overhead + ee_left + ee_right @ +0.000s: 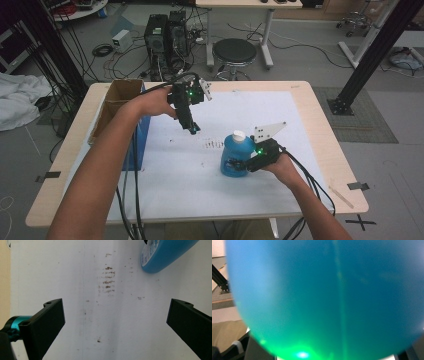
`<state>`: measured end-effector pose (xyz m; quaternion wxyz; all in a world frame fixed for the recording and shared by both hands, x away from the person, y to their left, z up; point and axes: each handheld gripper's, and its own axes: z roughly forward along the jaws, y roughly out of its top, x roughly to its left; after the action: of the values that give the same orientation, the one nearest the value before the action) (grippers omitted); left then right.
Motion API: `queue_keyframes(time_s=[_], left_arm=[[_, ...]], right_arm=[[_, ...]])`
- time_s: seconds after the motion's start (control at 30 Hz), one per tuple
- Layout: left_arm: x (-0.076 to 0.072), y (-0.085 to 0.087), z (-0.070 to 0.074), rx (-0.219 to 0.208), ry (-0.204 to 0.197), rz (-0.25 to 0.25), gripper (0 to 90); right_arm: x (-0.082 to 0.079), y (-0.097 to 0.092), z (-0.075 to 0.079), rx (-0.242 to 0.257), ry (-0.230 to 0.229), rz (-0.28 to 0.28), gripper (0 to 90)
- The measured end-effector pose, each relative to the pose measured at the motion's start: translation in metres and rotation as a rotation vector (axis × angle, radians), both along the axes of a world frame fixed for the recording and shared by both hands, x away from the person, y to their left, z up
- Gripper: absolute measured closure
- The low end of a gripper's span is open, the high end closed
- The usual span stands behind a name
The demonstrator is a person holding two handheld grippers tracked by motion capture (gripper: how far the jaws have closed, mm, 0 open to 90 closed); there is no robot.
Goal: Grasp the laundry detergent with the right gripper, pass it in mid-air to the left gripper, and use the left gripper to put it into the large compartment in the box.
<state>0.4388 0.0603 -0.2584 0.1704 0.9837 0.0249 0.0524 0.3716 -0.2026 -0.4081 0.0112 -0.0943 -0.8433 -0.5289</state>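
Right now my right gripper (235,164) has its 2 jaws pinching the blue bottle (236,155), upright mid-mat with white cap (239,134) on. Left gripper (192,129) hovers behind it, jaws spread, nothing between them. I'd keep the bottle vertical and squeeze steady. Cardboard box (116,104) at left edge; contents hidden.

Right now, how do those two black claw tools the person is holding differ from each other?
The left gripper hangs above the white mat with its jaws wide apart and nothing between them; the right gripper sits low, closed around the blue bottle. The left points down at the mat, the right reaches sideways. Both are black, hand-held, and show a green light.
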Motion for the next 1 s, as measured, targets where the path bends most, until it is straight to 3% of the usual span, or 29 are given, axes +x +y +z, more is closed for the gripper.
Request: queue_keyframes(time_s=[0.3, 0.67, 1.0], left_arm=[[0.001, -0.001, -0.001, 0.003, 0.003, 0.002, 1.7], [-0.002, -0.001, -0.002, 0.013, 0.008, 0.012, 1.7], [-0.014, -0.002, 0.005, 0.015, 0.010, 0.016, 1.6]], right_arm=[[-0.001, 0.000, 0.000, 0.008, -0.022, 0.014, 41.9], [-0.006, 0.001, 0.001, 0.006, -0.060, -0.001, 44.4], [-0.018, -0.009, 0.024, 0.007, -0.083, -0.033, 44.5]])
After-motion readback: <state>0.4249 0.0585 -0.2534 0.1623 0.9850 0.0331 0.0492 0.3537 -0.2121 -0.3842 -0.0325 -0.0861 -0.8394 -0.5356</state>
